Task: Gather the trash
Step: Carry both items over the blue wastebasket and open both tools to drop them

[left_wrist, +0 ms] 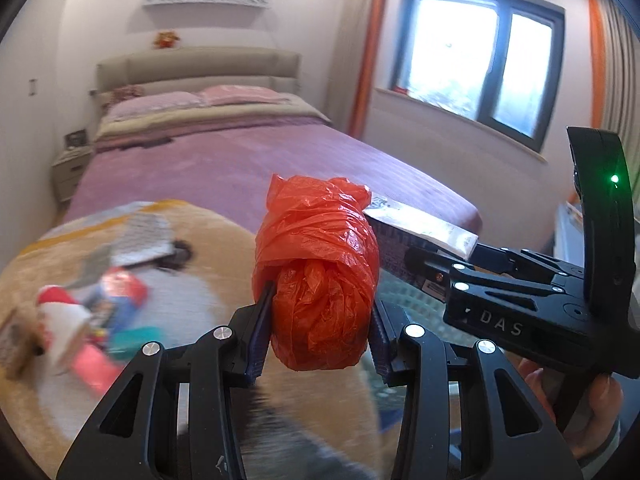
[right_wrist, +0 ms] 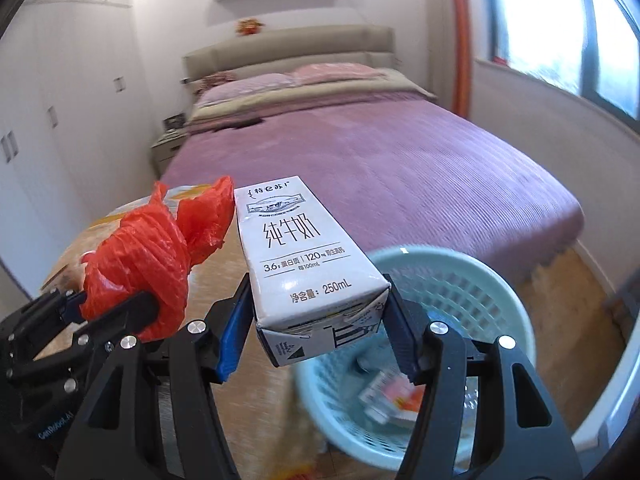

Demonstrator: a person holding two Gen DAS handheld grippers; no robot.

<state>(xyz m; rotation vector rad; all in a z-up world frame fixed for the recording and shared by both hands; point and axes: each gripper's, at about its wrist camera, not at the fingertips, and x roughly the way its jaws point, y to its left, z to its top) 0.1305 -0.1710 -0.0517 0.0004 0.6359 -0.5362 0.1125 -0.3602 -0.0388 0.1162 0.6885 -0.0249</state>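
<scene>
Below my right fingers a basket (right_wrist: pixel 460 280) stands on the wood floor (right_wrist: pixel 256 368), a rug (left_wrist: pixel 208 240) left of my left fingers carries blurred litter (left_wrist: pixel 100 308).

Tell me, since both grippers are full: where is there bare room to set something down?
The purple bedspread lies bare from pillows to foot. The beige blanket is crowded with trash; the mint basket already holds some.
</scene>
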